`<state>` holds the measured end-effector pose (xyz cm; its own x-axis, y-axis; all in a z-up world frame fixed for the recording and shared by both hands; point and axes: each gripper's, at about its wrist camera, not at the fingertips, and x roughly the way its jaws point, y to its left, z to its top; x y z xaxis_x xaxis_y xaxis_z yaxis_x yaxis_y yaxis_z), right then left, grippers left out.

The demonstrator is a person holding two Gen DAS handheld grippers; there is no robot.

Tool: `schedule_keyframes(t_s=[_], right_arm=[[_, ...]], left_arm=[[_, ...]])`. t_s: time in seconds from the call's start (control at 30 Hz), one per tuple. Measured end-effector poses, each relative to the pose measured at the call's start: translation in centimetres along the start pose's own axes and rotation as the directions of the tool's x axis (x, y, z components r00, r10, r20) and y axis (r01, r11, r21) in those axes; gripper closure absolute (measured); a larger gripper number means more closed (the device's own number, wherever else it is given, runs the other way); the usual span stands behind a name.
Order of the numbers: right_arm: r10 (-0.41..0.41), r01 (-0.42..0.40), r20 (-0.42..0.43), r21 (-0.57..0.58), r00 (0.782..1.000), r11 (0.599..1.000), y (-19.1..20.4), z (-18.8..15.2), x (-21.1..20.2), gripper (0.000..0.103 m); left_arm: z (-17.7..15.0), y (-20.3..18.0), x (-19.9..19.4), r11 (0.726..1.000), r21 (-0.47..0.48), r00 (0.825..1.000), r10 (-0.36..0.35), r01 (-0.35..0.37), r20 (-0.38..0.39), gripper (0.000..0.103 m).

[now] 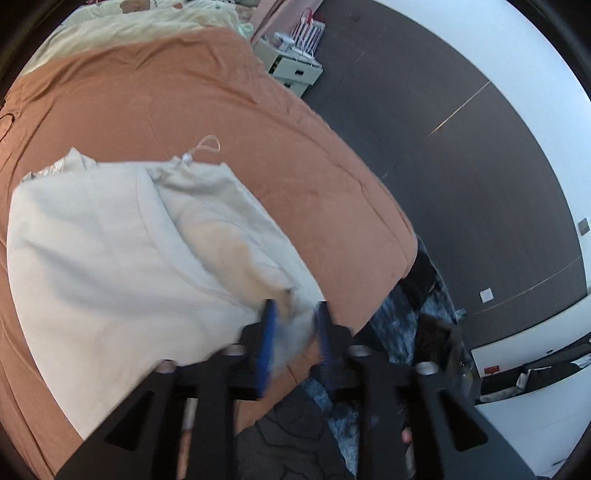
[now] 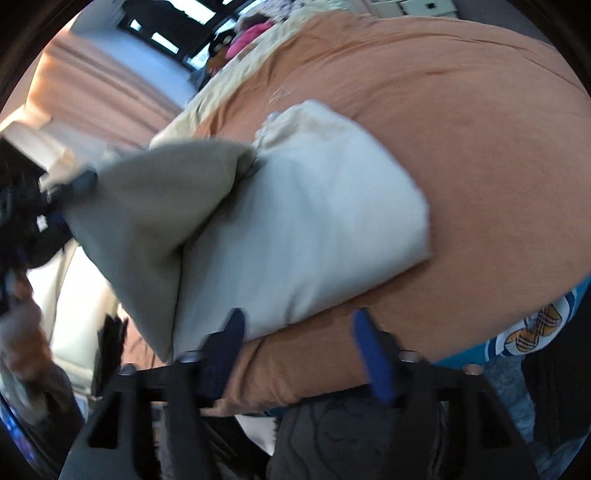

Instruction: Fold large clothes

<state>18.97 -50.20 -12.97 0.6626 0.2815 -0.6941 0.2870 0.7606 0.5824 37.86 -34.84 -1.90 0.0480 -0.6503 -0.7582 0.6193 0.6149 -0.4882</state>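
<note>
A large cream garment [image 1: 110, 251] lies folded on the orange bed cover [image 1: 184, 92], its drawstring toggle [image 1: 188, 158] at the far edge. My left gripper [image 1: 295, 325] stands at the garment's near right corner, blue fingers apart, with a blurred loose bit of the cloth between them. In the right wrist view the garment [image 2: 314, 206] has a greyish flap [image 2: 147, 221] lifted off to the left, reaching the left gripper [image 2: 74, 192]. My right gripper [image 2: 299, 332] is open at the near edge over the bed cover [image 2: 461, 129], with its left finger against the garment and nothing between the fingers.
A pale bedside cabinet [image 1: 295, 70] stands beyond the bed's far corner beside the dark floor [image 1: 461, 166]. A shaggy blue-grey rug [image 1: 406, 325] lies at the bed's side. A cream blanket [image 1: 129, 22] and soft toys [image 2: 251, 33] are at the head. A blue printed cloth [image 2: 535, 328] shows at the right.
</note>
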Motion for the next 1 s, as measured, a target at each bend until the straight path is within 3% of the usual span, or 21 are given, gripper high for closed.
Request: schedule_keyframes(t_s=[0.07,0.1,0.27,0.4,0.7,1.0], right_arm=[[0.015,-0.015,0.010,0.033,1.000,0.999,-0.8,0.2,-0.5,0.031],[0.023,-0.024,0.016,0.049,1.000,0.998,-1.3,0.4,-0.7,0.031],[0.049,-0.051,0.037,0.048,0.998,0.998,-1.3,1.4,-1.4,0.031],[0.060,-0.060,0.012,-0.002,0.998,0.998,-0.1,2.5,-0.6,0.031],[0.071,-0.080,-0.124,-0.075,0.990,0.994,1.7,9.1,5.6,0.030],[0.033,-0.070,-0.271,-0.131,0.962,0.989,3.2,13.5,11.4,0.030]], left_arm=[[-0.1,0.3,-0.7,1.000,0.013,1.000,0.021,-0.022,0.021,0.027],[-0.3,0.3,-1.2,1.000,0.014,0.999,0.026,-0.027,0.034,0.024],[-0.3,1.7,-2.9,0.996,-0.006,0.993,0.091,-0.090,0.078,0.024],[-0.7,4.9,-4.0,0.989,-0.071,0.985,0.134,-0.127,0.104,0.024],[-2.9,13.2,-5.3,0.953,-0.217,0.965,0.238,-0.210,0.112,0.024],[-5.2,20.5,-5.2,0.903,-0.350,0.948,0.301,-0.249,0.102,0.024]])
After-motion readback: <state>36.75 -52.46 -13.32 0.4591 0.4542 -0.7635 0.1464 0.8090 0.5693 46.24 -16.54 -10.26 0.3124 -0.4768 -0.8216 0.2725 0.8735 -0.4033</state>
